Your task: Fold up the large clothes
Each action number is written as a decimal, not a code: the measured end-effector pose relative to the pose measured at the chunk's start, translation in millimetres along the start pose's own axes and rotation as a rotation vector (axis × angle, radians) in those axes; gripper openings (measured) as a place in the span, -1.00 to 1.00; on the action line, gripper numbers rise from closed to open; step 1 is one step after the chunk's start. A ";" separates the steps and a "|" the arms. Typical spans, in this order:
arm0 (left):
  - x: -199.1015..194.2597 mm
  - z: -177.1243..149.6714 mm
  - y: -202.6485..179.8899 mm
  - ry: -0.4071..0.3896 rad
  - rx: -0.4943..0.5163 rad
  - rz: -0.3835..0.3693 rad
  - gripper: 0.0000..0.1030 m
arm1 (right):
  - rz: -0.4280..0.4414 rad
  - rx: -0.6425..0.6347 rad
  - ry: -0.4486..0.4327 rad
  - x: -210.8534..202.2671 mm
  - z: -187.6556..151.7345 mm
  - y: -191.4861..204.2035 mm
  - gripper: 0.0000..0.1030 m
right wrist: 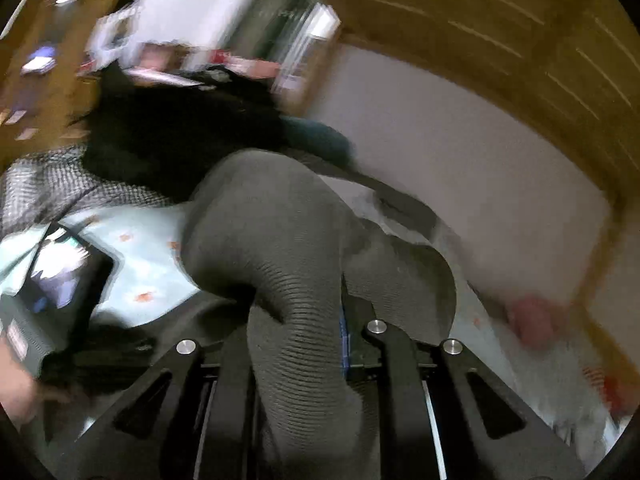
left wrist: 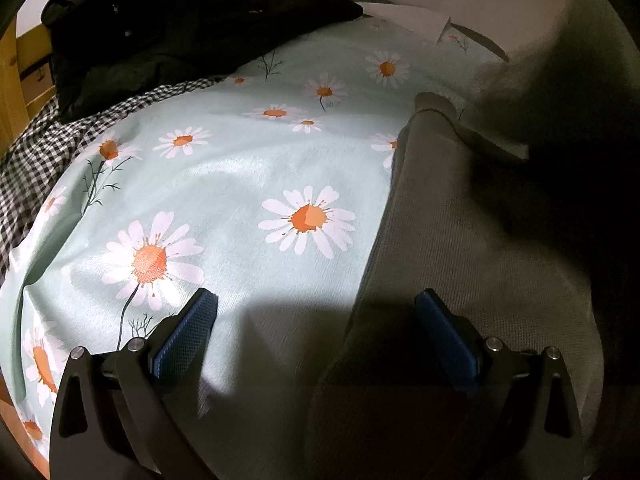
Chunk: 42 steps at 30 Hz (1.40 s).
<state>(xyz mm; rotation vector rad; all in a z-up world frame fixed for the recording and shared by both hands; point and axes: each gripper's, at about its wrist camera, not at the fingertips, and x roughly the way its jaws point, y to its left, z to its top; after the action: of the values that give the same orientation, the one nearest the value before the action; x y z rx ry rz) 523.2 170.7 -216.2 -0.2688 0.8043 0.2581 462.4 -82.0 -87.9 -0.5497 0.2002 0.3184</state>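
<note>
My right gripper (right wrist: 320, 320) pinches the grey knit garment (right wrist: 280, 240) between its jaws; my left gripper (left wrist: 316, 312) hangs spread above the garment's edge on the bed (left wrist: 240, 184).

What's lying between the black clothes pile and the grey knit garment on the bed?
In the left wrist view, only bare daisy-print bedsheet separates the black clothes pile from the grey knit garment.

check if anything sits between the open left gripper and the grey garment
Nothing visible does. The left gripper hangs open right over the grey garment edge, with only daisy sheet beside it. The black clothes lie far off.
</note>
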 end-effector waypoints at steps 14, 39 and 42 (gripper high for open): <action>-2.1 1.7 9.6 -0.020 -0.076 -0.055 0.91 | 0.275 -0.281 0.125 8.6 -54.8 55.2 -0.71; -83.3 45.9 36.3 -0.170 -0.095 -0.036 0.89 | 0.348 -0.281 0.258 -7.5 -83.7 83.6 0.43; -105.9 54.8 20.8 -0.214 -0.035 -0.040 0.89 | 0.375 -0.304 0.258 -15.8 -87.2 87.4 0.65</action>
<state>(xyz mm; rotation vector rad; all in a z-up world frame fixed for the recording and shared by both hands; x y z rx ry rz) 482.6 195.1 -104.8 -0.2850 0.5824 0.2586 408.3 -62.5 -198.3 -0.8564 0.5133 0.6495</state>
